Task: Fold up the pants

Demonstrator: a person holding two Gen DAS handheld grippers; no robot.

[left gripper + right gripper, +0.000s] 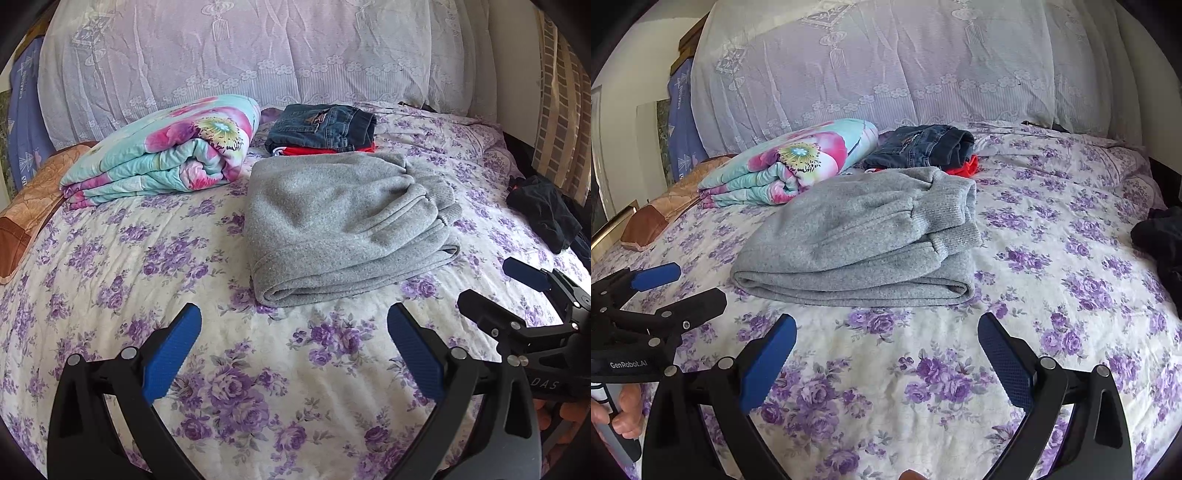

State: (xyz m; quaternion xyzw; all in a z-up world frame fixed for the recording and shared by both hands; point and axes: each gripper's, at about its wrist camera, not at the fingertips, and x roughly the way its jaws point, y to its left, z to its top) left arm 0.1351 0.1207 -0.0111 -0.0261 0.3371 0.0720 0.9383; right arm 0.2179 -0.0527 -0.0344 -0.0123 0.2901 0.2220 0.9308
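Both hand-held grippers (294, 323) (886, 332) gape empty; fleecy grey pants (332, 225) lie folded thick.

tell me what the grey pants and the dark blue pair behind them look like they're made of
Grey pants: likely fleece or sweatshirt knit, with a matte fuzzy surface and ribbed cuffs. Dark blue pair: looks like denim, with visible seam stitching and a back pocket.

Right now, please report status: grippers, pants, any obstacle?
Left gripper open, right gripper open, both empty. Grey pants folded on bed. Nothing between grippers and pants.
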